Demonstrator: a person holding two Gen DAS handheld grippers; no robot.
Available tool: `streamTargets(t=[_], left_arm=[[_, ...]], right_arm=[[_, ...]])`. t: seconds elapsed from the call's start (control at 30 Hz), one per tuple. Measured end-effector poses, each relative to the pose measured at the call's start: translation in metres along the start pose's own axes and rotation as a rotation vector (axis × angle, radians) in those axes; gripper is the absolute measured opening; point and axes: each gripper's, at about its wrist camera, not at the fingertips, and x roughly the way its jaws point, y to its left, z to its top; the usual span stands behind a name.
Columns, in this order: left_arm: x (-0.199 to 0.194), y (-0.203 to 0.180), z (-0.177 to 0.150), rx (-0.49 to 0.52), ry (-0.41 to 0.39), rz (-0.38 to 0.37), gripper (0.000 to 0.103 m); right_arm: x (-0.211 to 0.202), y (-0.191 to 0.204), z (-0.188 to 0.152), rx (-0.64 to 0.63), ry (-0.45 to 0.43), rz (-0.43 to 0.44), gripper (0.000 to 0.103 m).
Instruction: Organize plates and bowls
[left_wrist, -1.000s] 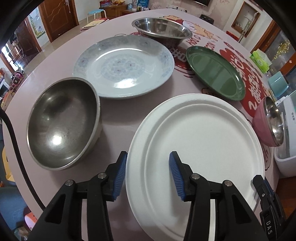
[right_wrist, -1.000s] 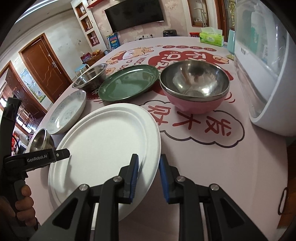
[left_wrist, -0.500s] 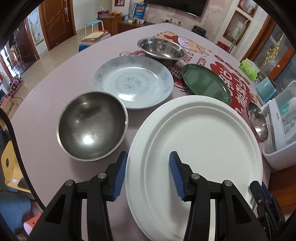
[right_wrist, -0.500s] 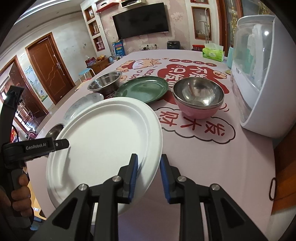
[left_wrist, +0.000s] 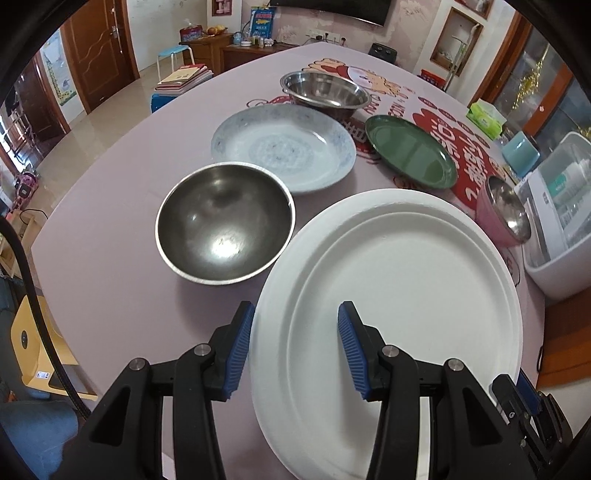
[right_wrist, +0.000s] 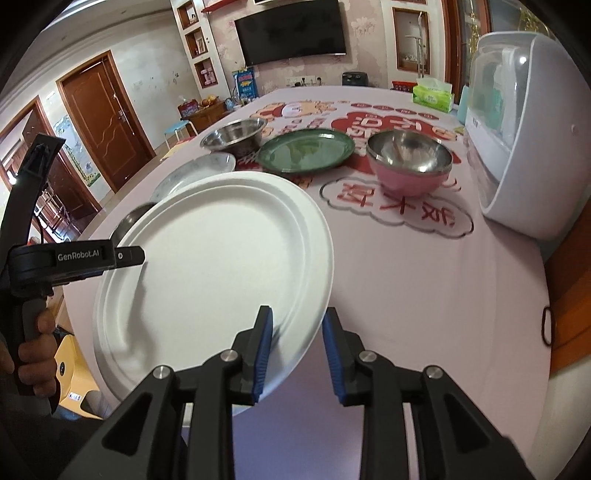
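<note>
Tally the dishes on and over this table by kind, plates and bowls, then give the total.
Plates: 3, the white plate, the blue patterned plate and the green plate.
Bowls: 3, the dark steel bowl, the far steel bowl and the pink bowl with a steel lining.
Total: 6 dishes.

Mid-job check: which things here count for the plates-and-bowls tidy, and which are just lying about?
Job: white plate, patterned plate, green plate, near steel bowl, far steel bowl, pink bowl.
Lying about: tissue box, white appliance, stacked books, stool, TV.
</note>
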Motion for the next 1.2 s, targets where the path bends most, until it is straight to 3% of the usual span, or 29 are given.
streamTargets(t=[0.4,0.8,1.03,1.2], left_arm=[[0.01,0.015,-0.032,0.094,0.077,0.051,0.045],[0.024,0.017,-0.051,0.176,0.147,0.122,0.045],[0.027,0.018,-0.05,0.178,0.159,0.108,0.047],[0.027,0.018,-0.047,0.203,0.16,0.064,0.054]], right_arm=[[0.009,0.008,-0.043,0.075,0.104,0.022,0.03],[0.024,0.012,-0.056,0.082,0.182,0.017,0.031],[0.031,0.012,-0.055,0.071,0.2,0.013,0.032],[0.033,0.015,-0.051,0.054,0.206,0.023,0.041]])
